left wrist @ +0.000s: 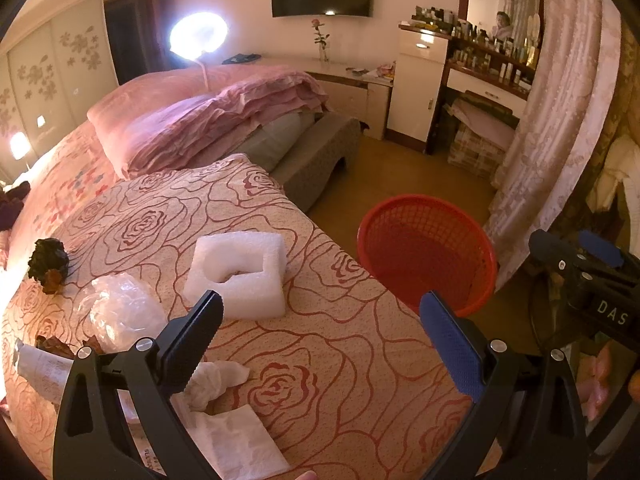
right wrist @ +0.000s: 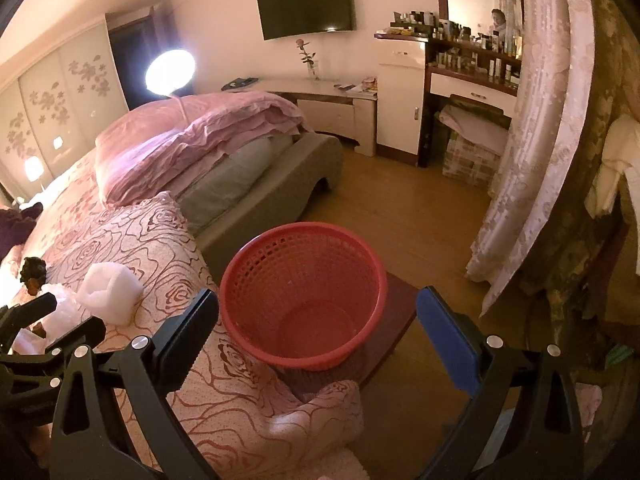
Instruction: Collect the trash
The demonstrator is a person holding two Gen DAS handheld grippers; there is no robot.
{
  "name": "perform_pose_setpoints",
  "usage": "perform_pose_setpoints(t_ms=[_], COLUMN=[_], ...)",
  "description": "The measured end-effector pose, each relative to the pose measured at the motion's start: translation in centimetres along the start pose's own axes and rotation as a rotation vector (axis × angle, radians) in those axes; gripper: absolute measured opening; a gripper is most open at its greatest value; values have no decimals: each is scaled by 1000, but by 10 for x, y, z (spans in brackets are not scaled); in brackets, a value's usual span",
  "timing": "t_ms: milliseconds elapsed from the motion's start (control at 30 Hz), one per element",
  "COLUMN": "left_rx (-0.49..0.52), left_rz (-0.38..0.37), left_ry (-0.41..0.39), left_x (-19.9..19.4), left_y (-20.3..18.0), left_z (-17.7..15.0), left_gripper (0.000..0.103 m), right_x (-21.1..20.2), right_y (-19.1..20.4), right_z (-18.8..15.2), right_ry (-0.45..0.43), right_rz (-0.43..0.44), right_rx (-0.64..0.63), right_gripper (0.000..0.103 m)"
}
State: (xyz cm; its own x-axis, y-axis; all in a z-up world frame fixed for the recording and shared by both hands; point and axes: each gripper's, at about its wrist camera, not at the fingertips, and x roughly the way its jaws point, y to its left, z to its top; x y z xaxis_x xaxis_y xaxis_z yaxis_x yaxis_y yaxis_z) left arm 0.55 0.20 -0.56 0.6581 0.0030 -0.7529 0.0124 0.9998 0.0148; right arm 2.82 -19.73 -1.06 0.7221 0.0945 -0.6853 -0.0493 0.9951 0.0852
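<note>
Left wrist: foam block point(left wrist: 237, 274) just beyond spread left gripper point(left wrist: 324, 344)

Left gripper point(left wrist: 320, 338): black frame showing two curved arms with slotted cut-outs; silver screw heads sitting at the pivots.
Left gripper fingers: one black ribbed pad point(left wrist: 192, 344), one blue dimpled pad point(left wrist: 454, 350).
Right gripper point(right wrist: 318, 336): showing the same black frame, silver screws, one black and one blue pad.
Marking: white letters "DAS" showing on the right gripper's black body in the left view.
</note>
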Motion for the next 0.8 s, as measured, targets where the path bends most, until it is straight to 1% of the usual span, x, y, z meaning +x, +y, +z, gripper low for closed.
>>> perform_pose_setpoints(t_ms=[400,800], left_rx=[2,-12], left_rz=[-2,-2], left_ry=[-1,-3], left_x=[0,-5], left_y=[-2,6], left_z=[0,-2], left_gripper=[95,95], right_x=[-1,-2], right_y=[-4,-4], right_z=[1,1], right_ry=[1,2], right_rz=[-6,-6], right_rx=[4,3], right_gripper=[96,96])
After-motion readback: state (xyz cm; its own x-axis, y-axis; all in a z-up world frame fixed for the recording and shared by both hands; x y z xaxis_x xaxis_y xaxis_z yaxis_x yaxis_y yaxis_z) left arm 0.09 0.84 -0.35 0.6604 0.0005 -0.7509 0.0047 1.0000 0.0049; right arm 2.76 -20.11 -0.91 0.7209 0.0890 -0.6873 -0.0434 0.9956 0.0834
